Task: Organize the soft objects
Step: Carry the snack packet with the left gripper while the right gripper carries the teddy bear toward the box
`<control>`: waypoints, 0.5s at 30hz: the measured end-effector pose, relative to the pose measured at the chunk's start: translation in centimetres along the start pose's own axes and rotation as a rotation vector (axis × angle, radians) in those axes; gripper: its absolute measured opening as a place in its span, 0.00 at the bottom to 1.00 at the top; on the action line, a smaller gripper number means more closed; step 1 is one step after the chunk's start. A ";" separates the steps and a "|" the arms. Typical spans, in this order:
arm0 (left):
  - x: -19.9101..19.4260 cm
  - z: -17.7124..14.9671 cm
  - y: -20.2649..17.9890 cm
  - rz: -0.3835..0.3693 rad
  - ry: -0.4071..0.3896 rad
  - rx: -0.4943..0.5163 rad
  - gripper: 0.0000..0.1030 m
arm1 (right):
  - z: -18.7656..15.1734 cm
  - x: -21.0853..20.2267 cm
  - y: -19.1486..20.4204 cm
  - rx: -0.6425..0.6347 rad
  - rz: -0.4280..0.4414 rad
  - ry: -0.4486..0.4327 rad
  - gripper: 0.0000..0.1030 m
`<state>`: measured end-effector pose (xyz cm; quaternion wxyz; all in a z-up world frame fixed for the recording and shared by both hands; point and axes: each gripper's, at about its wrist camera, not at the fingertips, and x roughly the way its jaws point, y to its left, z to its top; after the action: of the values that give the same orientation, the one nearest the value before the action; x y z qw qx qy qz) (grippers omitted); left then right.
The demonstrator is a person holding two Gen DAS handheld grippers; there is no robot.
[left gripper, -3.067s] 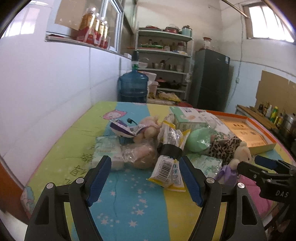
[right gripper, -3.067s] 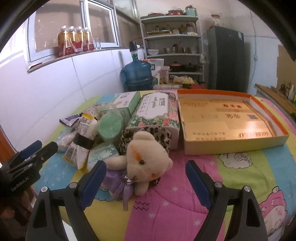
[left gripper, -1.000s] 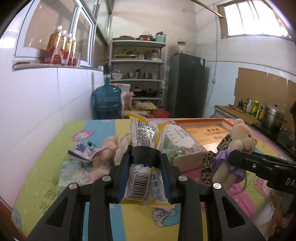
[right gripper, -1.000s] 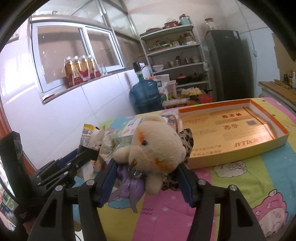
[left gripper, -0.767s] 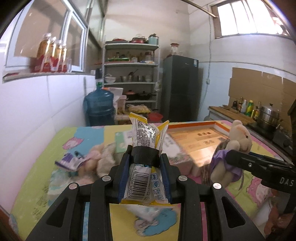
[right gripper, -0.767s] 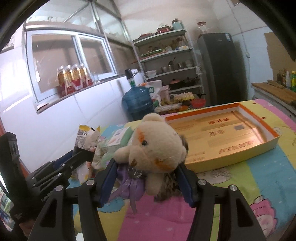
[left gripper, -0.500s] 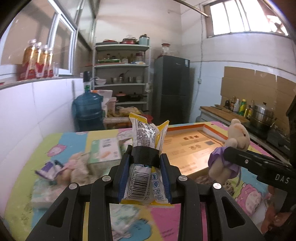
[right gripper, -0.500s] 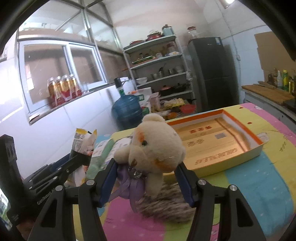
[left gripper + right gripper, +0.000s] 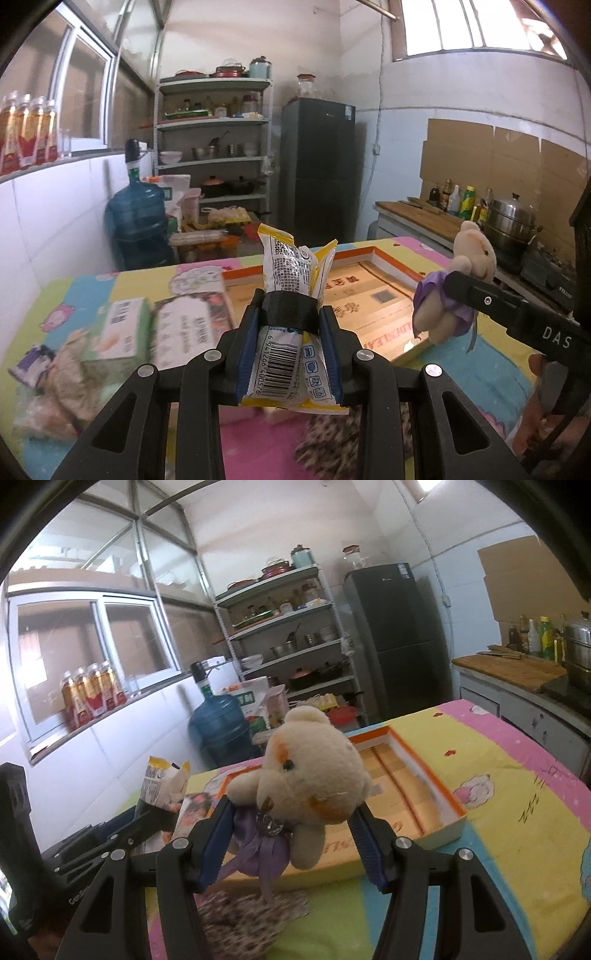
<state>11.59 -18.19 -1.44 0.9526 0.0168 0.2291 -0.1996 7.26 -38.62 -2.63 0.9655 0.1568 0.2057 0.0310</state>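
Note:
My left gripper (image 9: 290, 338) is shut on a yellow and white snack packet (image 9: 291, 291) bound with black tape, held above the table in front of the orange-rimmed cardboard box (image 9: 373, 295). My right gripper (image 9: 291, 823) is shut on a beige teddy bear in a purple dress (image 9: 306, 775), held in the air over the near edge of the same box (image 9: 424, 786). The bear also shows in the left wrist view (image 9: 458, 284), and the packet in the right wrist view (image 9: 162, 782).
Tissue packs (image 9: 159, 325) and bagged soft items (image 9: 55, 384) lie on the left of the colourful table mat (image 9: 517, 812). A leopard-print cloth (image 9: 243, 923) lies below the grippers. A blue water jug (image 9: 136, 221), shelves and a fridge (image 9: 317, 166) stand behind.
Both grippers closed on the packet and the bear, lifted them off the table, then carried them rightward and forward toward the orange-rimmed box.

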 end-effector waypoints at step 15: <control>9.4 0.8 -1.8 -0.013 0.171 -0.087 0.32 | 2.5 7.1 -5.3 0.015 -0.002 0.136 0.60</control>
<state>18.86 -23.43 -4.78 0.9281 -0.0092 0.3180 -0.1933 14.73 -43.51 -4.90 0.9482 0.1613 0.2711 0.0388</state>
